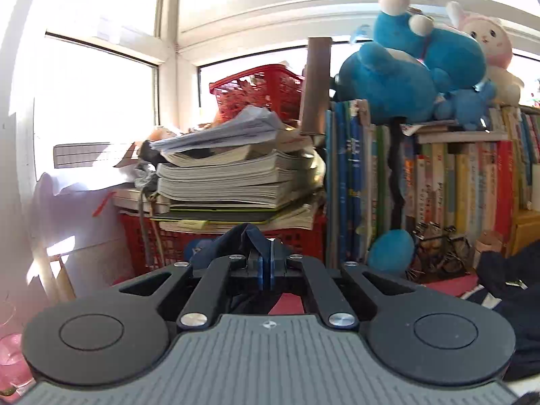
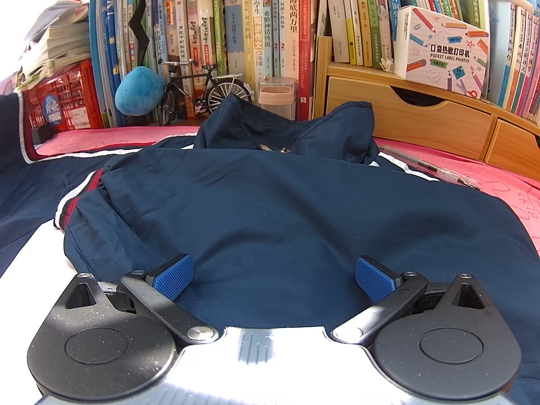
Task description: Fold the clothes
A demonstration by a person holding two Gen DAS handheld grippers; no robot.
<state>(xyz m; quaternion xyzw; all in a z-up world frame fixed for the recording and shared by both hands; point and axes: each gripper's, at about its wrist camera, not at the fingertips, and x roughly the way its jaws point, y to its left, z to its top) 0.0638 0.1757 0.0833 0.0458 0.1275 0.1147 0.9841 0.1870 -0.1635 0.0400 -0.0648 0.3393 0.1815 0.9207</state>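
A: Left gripper (image 1: 269, 263)?
B: Jaws clamped on a jacket (image 2: 270, 209) fold, lifted.
A: Right gripper (image 2: 274, 278)?
B: Jaws wide apart above the jacket's near edge; jacket spread on pink mat (image 2: 472, 168), books (image 2: 256, 33) behind.

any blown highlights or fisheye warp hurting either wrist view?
Left wrist: windows fully blown out, haze washing the left edge; frames and bookshelf bow from fisheye, left gripper sharp with jaws shut on navy fabric. Right wrist: glare whites out the gripper body's centre and the bottom-left surface; jacket evenly lit, right gripper open.
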